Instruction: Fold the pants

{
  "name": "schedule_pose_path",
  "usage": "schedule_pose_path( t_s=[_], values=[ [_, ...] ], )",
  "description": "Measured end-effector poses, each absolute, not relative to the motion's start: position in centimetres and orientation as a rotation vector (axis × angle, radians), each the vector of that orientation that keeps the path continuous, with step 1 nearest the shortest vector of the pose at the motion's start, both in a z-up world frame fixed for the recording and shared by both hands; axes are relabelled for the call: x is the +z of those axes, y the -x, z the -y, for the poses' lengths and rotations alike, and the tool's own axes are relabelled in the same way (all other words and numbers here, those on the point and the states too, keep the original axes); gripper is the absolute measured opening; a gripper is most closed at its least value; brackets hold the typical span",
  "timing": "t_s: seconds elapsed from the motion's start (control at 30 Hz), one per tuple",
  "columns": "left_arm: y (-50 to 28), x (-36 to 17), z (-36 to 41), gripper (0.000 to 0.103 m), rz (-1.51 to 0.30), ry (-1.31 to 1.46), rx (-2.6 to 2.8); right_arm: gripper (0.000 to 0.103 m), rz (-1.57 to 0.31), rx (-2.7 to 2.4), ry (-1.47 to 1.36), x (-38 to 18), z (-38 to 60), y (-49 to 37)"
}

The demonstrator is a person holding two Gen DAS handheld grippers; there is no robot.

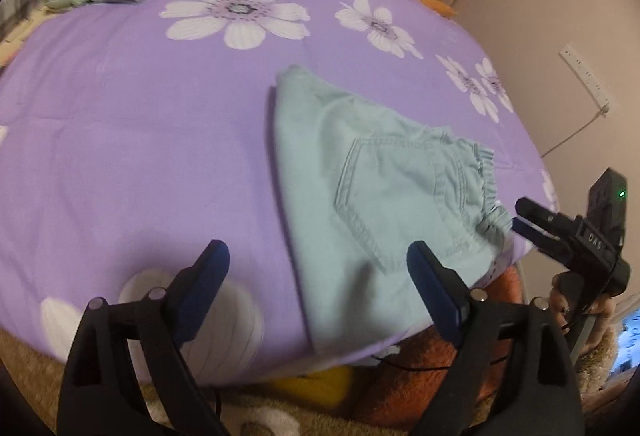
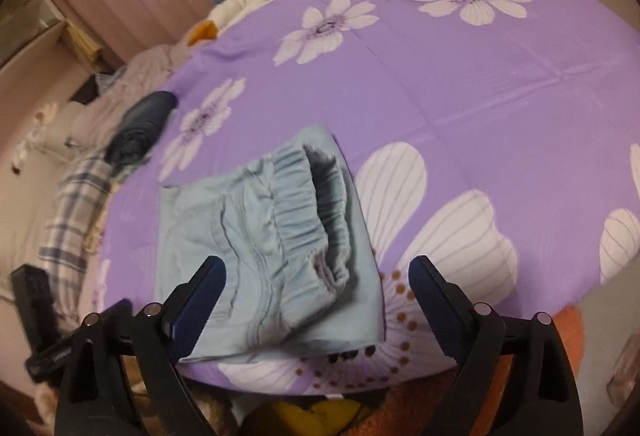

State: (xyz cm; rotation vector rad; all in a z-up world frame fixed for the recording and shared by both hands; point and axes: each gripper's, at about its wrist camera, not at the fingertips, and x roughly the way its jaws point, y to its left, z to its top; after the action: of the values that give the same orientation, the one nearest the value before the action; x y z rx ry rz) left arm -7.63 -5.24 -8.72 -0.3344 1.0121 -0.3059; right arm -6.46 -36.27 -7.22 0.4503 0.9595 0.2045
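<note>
Folded pants [image 1: 384, 195] lie on the sheet [image 1: 140, 115]; both grippers, left [image 1: 320, 276] and right [image 2: 316, 288], gape wide, empty.

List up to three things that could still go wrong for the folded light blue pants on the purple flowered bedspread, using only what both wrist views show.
1. The light blue pants overhang the near edge of the purple flowered bedspread; they might slide off.
2. The elastic waistband gapes open on top, so the fold may spring apart.
3. Both the left gripper and the right gripper are open beside the cloth; a finger could snag it.
</note>
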Motion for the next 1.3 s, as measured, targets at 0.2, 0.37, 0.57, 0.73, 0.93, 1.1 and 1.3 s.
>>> schedule_pose_path(
  t_s=[0.2, 0.37, 0.57, 0.73, 0.93, 1.1, 1.3],
  values=[
    [4.5, -11.7, 6.5, 0.089, -1.120, 0.401, -0.335, 0.092, -1.045, 0.280, -0.495, -10.2, 35.9, 4.5],
    [3.2, -11.8, 7.8, 0.074, -1.107, 0.381, -0.352, 0.092, -1.036, 0.327, -0.435, -10.6, 34.4, 3.7],
    [2.1, -12.0, 8.2, 0.050, -1.106, 0.394, -0.361, 0.070, -1.024, 0.335, -0.317, -10.7, 31.7, 2.1],
    [2.9, -11.1, 8.3, 0.032, -1.086, 0.404, -0.331, 0.044, -0.986, 0.316, -0.316, -10.2, 30.7, 2.7],
    [4.8, -8.2, 8.5, 0.026, -1.019, 0.350, -0.321, 0.037, -0.931, 0.334, -0.320, -7.6, 30.6, 3.9],
    [5.6, -5.5, 7.5, 0.026, -0.957, 0.337, -0.328, 0.036, -0.877, 0.351, -0.284, -5.4, 29.6, 4.6],
    [5.7, -3.1, 6.5, 0.026, -0.895, 0.326, -0.324, 0.037, -0.816, 0.366, -0.247, -3.1, 28.2, 4.2]
  ],
)
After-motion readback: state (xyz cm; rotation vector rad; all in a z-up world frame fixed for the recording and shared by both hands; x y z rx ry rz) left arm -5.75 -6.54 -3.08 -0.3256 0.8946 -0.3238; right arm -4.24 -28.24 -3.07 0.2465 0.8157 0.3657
